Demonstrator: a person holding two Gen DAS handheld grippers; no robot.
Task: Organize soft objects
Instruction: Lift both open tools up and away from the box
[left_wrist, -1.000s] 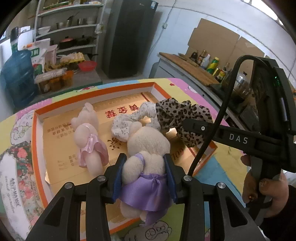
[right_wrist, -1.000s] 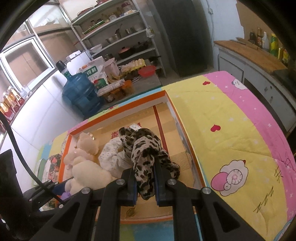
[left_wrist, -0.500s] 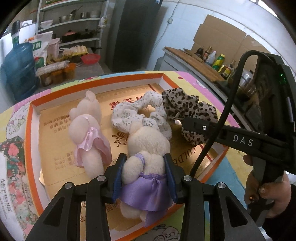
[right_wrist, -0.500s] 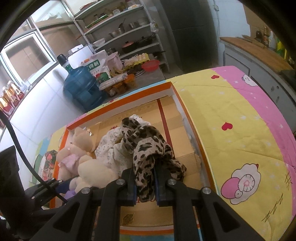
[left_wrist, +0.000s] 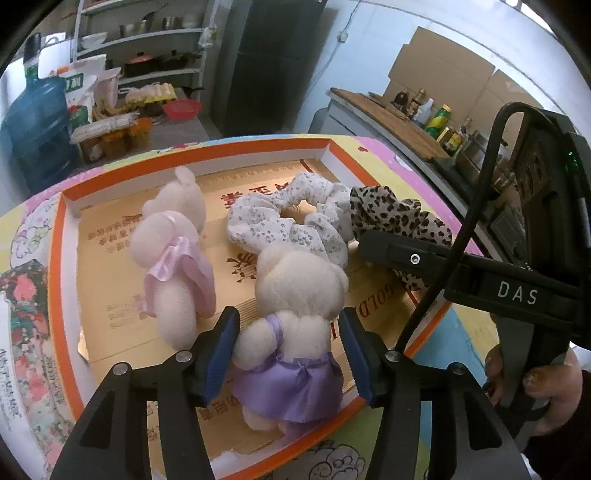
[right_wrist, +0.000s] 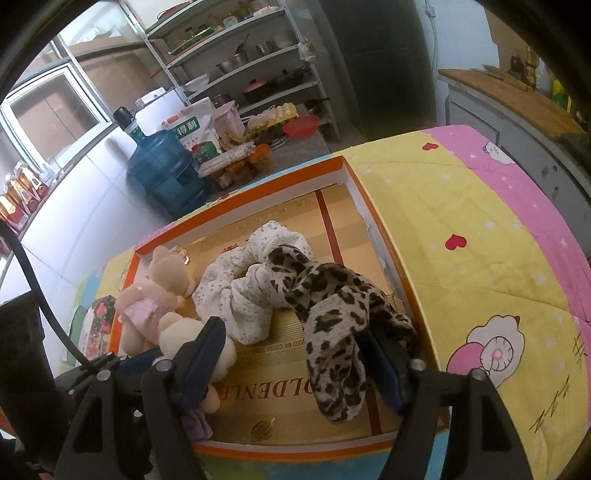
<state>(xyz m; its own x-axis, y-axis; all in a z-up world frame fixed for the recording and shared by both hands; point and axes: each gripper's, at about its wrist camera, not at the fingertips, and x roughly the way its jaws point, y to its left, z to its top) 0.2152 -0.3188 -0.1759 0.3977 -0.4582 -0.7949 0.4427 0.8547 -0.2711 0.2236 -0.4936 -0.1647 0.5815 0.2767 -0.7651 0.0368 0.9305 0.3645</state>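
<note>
Two grippers, both letting go: a second ago the left gripper was clamped on the cream plush bear in a purple satin skirt, and the right gripper was pinched tight on the leopard-print fabric scrunchie. Now both sets of jaws are opening. The blue pads of the left one stand off either side of the purple-skirted bear, a sliver of gap showing on each flank; the bear lies between them, head away from the camera, on the floor of the shallow orange-rimmed cardboard box. The right jaws stand much wider; the leopard scrunchie lies slumped between them, draped close against the right-hand finger, its far end touching the white floral fabric scrunchie. Whether it still brushes that pad cannot be told.

Neither hand has shifted noticeably since the earlier frames; both grippers point steeply down into the box from its near edge. In the left view the right gripper's black body crosses from the right, one finger over the leopard scrunchie, with the person's hand wrapped round its handle.

Also in the box: a cream plush bear in a pink satin skirt, lying left of the purple one and apart from it, and the white floral scrunchie just beyond the purple bear's head. The box sits on a yellow and pink cartoon-print quilt
</note>
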